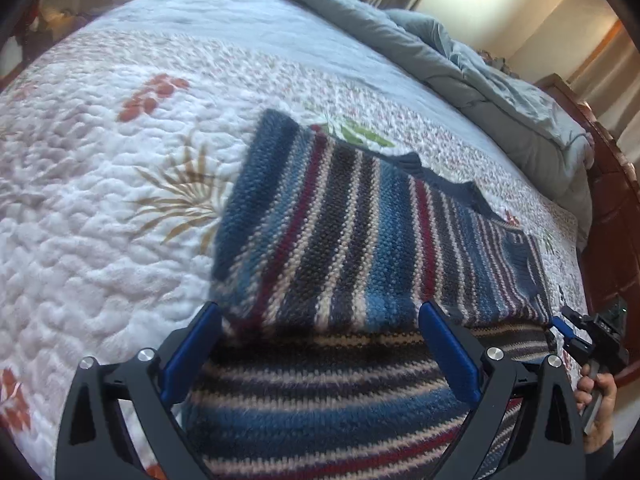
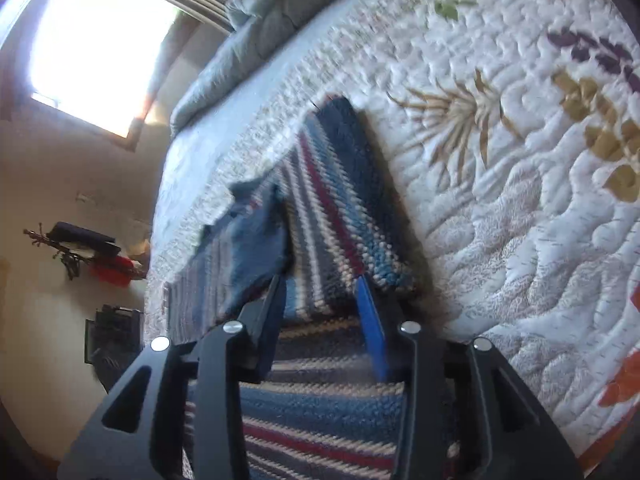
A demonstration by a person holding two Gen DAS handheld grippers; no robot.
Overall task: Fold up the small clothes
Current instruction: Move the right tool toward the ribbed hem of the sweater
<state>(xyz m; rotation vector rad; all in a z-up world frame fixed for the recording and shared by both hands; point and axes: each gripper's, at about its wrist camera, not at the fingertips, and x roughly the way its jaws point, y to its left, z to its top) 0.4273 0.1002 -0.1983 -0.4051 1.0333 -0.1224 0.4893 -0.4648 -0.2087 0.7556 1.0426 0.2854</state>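
A striped knit sweater (image 1: pixel 352 216) in blue, dark red, cream and black lies on the quilted bed, with a folded edge running across under my fingers. My left gripper (image 1: pixel 320 316) is open, its blue pads wide apart just above the fold. The right gripper shows at the far right of the left wrist view (image 1: pixel 568 326), at the sweater's right end. In the right wrist view the sweater (image 2: pixel 340 216) lies ahead, and my right gripper (image 2: pixel 322 280) is open with a moderate gap over the fold. Neither holds cloth.
The white floral quilt (image 1: pixel 100 184) covers the bed all around the sweater. A grey duvet (image 1: pixel 460 52) is bunched along the far side. A wooden bed frame (image 1: pixel 612 216) borders the right. A bright window (image 2: pixel 100 36) and a wall shelf (image 2: pixel 84 248) lie beyond the bed.
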